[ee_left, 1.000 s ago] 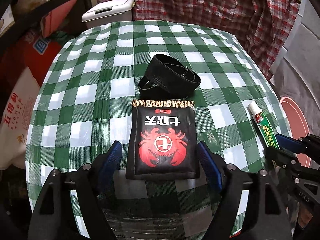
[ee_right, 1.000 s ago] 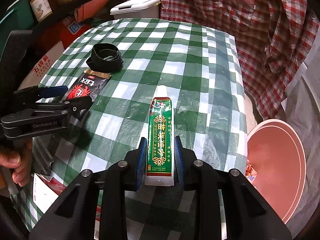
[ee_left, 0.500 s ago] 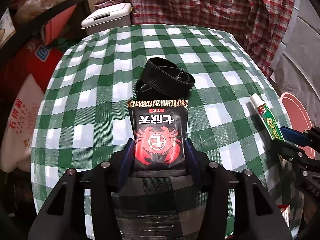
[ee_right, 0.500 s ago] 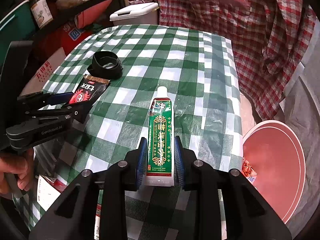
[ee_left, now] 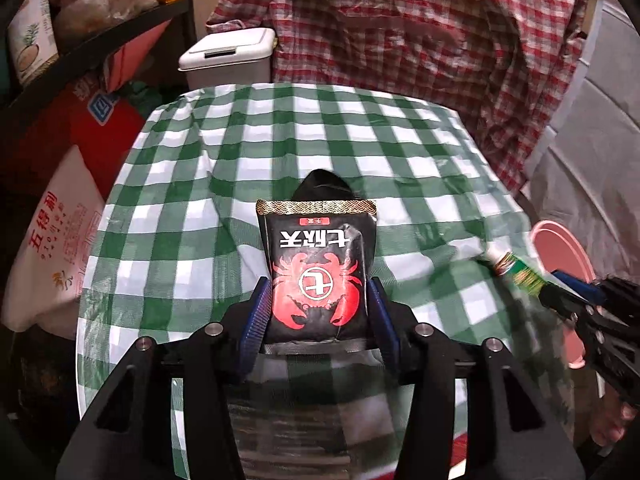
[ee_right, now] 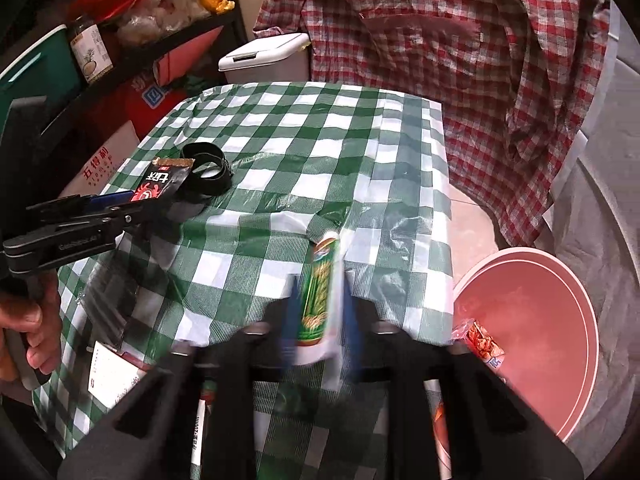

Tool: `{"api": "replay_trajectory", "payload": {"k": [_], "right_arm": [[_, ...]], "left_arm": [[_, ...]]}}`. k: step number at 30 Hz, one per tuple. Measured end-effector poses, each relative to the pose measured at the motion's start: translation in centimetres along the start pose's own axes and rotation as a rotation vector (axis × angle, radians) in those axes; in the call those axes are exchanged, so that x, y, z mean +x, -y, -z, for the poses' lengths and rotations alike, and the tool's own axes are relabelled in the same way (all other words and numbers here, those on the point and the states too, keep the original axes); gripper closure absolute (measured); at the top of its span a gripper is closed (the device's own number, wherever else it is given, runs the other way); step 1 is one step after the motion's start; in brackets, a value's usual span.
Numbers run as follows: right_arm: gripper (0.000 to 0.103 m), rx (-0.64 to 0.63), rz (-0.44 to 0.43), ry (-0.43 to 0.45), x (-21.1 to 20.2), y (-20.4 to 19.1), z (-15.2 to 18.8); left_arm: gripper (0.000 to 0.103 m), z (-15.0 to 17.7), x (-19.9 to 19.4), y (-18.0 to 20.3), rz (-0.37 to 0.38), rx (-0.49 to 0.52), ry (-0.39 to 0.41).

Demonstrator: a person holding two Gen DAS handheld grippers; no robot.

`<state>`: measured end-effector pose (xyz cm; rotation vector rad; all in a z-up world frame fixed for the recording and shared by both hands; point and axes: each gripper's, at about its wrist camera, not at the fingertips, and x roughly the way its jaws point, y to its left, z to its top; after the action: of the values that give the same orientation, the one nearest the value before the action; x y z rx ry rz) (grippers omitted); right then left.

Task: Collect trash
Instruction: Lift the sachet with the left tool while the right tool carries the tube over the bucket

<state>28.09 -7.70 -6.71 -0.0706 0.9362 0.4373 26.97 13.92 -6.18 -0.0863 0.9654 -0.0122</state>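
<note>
Blue-padded and black-framed, the left gripper point(ee_left: 318, 312) is clamped on a black foil snack packet printed with a red crab point(ee_left: 318, 276), its pads pressing the packet's two side edges and holding it tilted up off the table covered in green-and-white checked plastic cloth point(ee_left: 360, 140). Close behind the packet, toward the middle of the table, lies a coiled black strap point(ee_right: 208, 168), partly hidden in the left wrist view. Over the table's right edge the right gripper point(ee_right: 318, 320) has just been closing and now pinches a green printed ointment tube with a white cap point(ee_right: 320, 292) between its pads (this view is smeared with motion blur). A round pink plastic basin point(ee_right: 560, 280) sits below and just beside the table's right edge, with a crumpled red wrapper point(ee_right: 482, 340) inside it. At the far edge stands a white lidded bin point(ee_left: 228, 60), with a red-and-white checked shirt point(ee_left: 420, 28) hanging beside it. A person's hand point(ee_right: 28, 328) grips the left tool's handle.
</note>
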Motion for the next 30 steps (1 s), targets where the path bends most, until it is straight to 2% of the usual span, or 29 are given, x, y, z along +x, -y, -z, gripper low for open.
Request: {"api": "replay_trajectory", "payload": {"k": [4, 10, 12, 16, 18, 20, 23, 25, 26, 30], "right_arm": [[0.090, -0.003, -0.003, 0.010, -0.8, 0.0, 0.2], [0.089, 0.004, -0.007, 0.009, -1.3, 0.3, 0.7], [0.081, 0.007, -0.006, -0.019, -0.6, 0.4, 0.9], [0.078, -0.032, 0.002, -0.066, 1.1, -0.3, 1.5], [0.070, -0.054, 0.016, -0.084, 1.9, -0.7, 1.7], [0.067, -0.076, 0.038, -0.098, 2.6, -1.2, 2.0], [0.067, -0.103, 0.083, -0.112, 3.6, -1.6, 2.2], [0.070, -0.104, 0.087, -0.108, 3.6, -1.6, 2.0], [0.075, -0.105, 0.085, -0.107, 3.6, -1.7, 2.0], [0.076, -0.092, 0.091, -0.089, 3.1, -1.4, 1.8]], "left_arm": [[0.052, 0.2, -1.1, 0.7, -0.003, 0.031, 0.025], [0.053, -0.3, -2.9, 0.0, -0.003, -0.023, 0.073], [0.053, -0.6, -3.6, -0.2, 0.005, -0.038, 0.088], [0.053, -1.0, -4.8, -0.2, 0.015, -0.045, 0.117], [0.053, -1.2, -5.4, -0.3, 0.019, -0.051, 0.131], [0.053, -1.5, -6.3, -0.8, 0.026, -0.064, 0.151], [0.053, -1.8, -7.4, -1.5, 0.034, -0.084, 0.179], [0.053, -2.0, -8.1, -2.2, 0.035, -0.097, 0.197], [0.053, -2.0, -8.4, -2.4, 0.035, -0.101, 0.204], [0.053, -2.2, -8.8, -3.2, 0.035, -0.116, 0.220]]}}
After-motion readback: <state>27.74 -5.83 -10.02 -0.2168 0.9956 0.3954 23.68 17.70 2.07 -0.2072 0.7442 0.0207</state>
